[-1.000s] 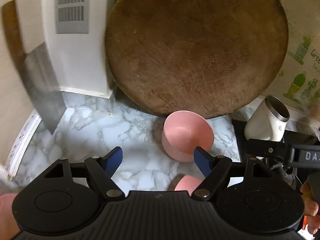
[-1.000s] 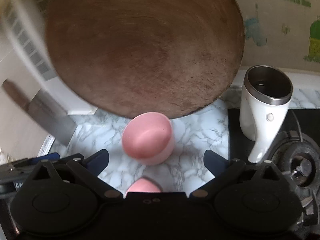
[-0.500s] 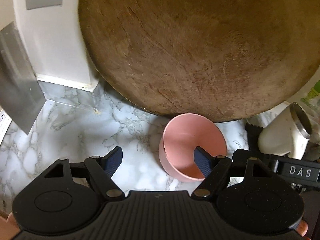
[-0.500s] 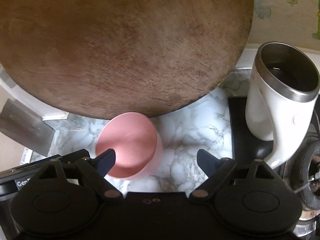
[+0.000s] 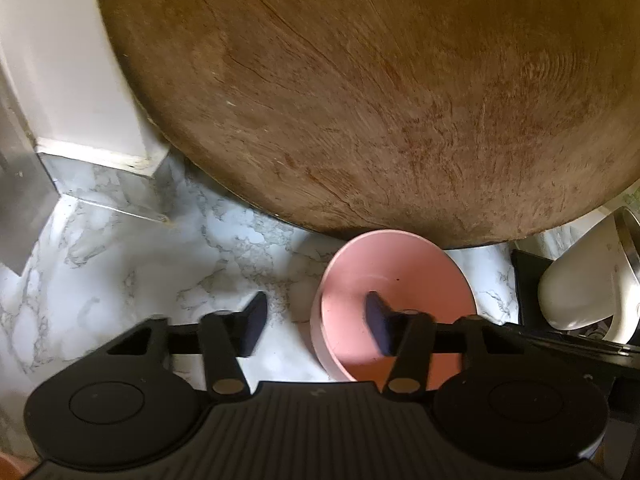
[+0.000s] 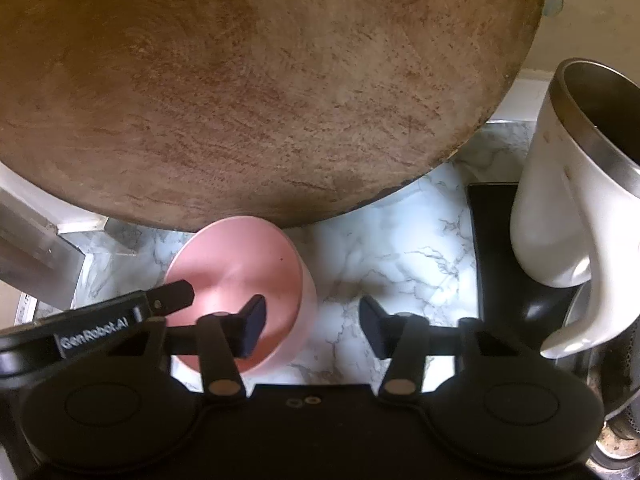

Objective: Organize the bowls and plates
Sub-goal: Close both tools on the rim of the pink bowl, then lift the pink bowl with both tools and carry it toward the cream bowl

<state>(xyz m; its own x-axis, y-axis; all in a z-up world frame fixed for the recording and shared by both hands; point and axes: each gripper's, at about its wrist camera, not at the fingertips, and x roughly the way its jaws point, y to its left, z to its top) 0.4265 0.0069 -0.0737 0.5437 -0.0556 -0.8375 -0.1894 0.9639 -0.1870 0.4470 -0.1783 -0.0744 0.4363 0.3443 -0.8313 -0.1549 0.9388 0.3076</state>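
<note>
A pink bowl (image 5: 400, 280) (image 6: 240, 264) stands upright on the marble counter (image 5: 140, 280), just in front of the big wooden board. My left gripper (image 5: 316, 328) straddles the bowl's left wall, one pad inside and one outside. Its jaws are closing and the pads do not press the wall. My right gripper (image 6: 312, 330) straddles the bowl's right wall the same way, jaws closing, with gaps still beside the pads. In the right wrist view, one of the left gripper's fingers (image 6: 174, 298) reaches over the bowl's left rim.
A large round wooden board (image 5: 380, 92) (image 6: 248, 80) leans against the wall right behind the bowl. A white jug with a steel rim (image 6: 568, 184) sits on a black base (image 6: 496, 240) to the right. A wall corner (image 5: 100, 152) and a metal panel (image 5: 20, 200) stand at the left.
Both grippers came down and forward onto the pink bowl. Their jaws narrowed from wide apart, and each now has one finger inside the bowl.
</note>
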